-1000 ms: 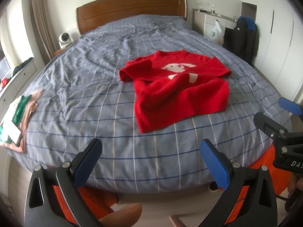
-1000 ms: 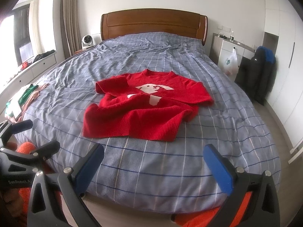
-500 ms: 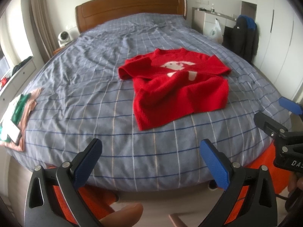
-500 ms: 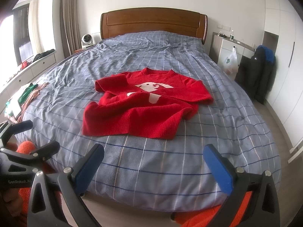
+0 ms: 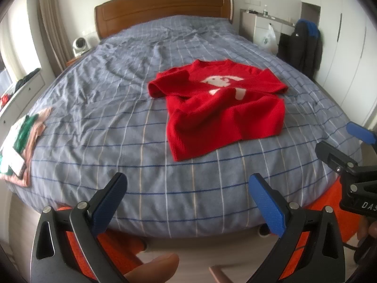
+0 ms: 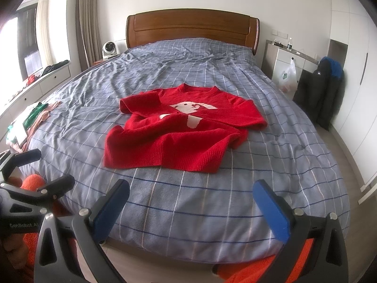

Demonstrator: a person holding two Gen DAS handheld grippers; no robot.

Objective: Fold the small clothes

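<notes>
The red sweater [image 6: 181, 132] lies face up in the middle of the bed [image 6: 212, 214], neck toward the headboard [image 6: 190, 29], white motif showing. It is only partly laid out: one sleeve is doubled over near the collar, the other reaches across toward the wardrobe side, and the lower body is rumpled, with the hem nearest the foot of the bed.

The step in hand looks like the approach for a first grasp. To do it well, each claw should probably take one hem corner, or one sleeve, pinching a single layer of knit and lifting just enough to pull the wrinkles flat before any fold. Thick knit bunches easily, so a low, even pull from both sides would help.

The left claw [image 5: 188, 202] is spread wide and empty, held level above the foot edge of the bed, well short of the sweater. The right claw [image 6: 195, 206] is likewise spread and empty, at like height beside it, pointing at the hem.

A pile of folded clothes [image 6: 26, 125] rests at the bed's left edge.
</notes>
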